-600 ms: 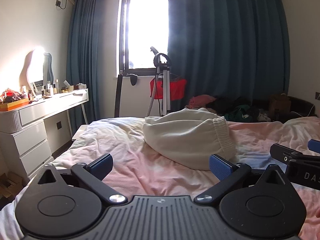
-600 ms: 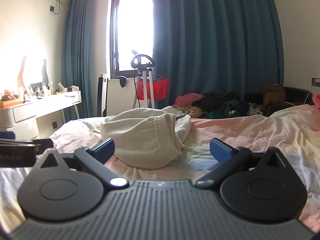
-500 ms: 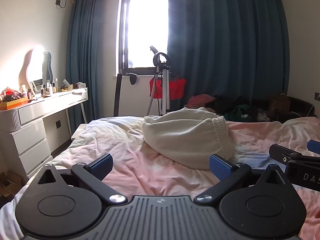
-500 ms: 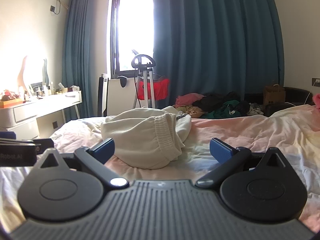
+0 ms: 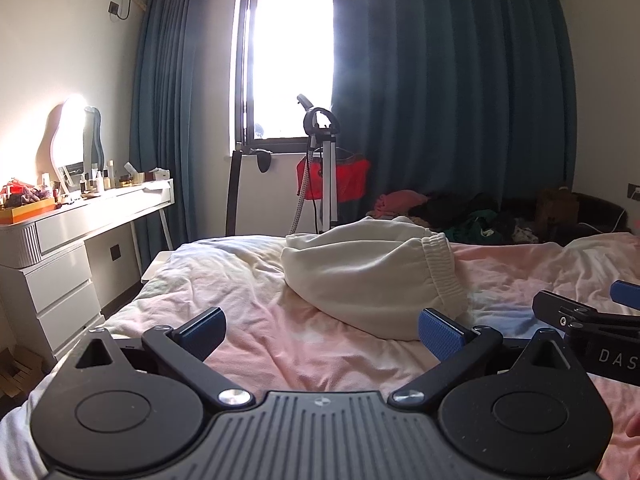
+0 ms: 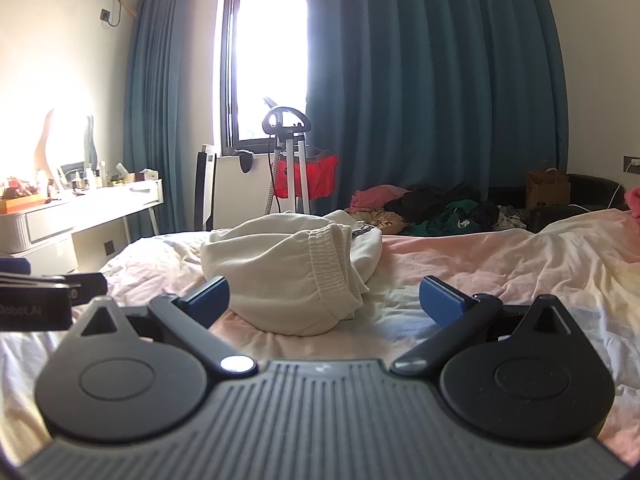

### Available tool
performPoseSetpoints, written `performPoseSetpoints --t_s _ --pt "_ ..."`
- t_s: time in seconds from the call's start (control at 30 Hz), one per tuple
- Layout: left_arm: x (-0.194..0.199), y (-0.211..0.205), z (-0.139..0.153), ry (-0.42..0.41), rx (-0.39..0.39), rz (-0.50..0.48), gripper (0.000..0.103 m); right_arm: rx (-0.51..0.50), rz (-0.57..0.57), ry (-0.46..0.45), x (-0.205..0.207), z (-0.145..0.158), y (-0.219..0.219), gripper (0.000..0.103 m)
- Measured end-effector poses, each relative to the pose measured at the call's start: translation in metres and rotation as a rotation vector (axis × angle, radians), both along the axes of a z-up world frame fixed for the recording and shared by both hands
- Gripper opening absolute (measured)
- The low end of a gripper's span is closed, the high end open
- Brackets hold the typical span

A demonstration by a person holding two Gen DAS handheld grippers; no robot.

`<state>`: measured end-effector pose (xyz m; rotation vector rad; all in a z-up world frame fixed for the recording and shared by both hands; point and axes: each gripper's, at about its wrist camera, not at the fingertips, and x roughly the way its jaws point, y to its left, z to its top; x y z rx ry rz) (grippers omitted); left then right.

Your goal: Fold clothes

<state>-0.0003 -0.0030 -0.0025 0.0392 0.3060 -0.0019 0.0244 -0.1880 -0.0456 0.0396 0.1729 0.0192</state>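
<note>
A cream-white bundled garment (image 5: 372, 276) with a ribbed elastic hem lies on the pink and white bedsheet (image 5: 288, 344). It also shows in the right wrist view (image 6: 292, 276). My left gripper (image 5: 322, 330) is open and empty, low over the sheet just short of the garment. My right gripper (image 6: 324, 300) is open and empty, its left pad close to the garment's near edge. The right gripper shows at the right of the left wrist view (image 5: 588, 316). The left gripper shows at the left edge of the right wrist view (image 6: 44, 292).
A white dressing table (image 5: 80, 224) with bottles and a mirror stands left of the bed. A garment steamer stand (image 5: 320, 160) with a red cloth is by the window. A pile of clothes (image 6: 432, 208) lies beyond the bed, before blue curtains.
</note>
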Motion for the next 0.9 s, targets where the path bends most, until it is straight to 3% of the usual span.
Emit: performPoseSetpoints --t_s 0.9 --pt "0.0039 0.0034 -0.0054 0.01 -0.002 0.007 0.103 0.046 0.0 0.054 0.0036 0.0058 -0.0095 0.103"
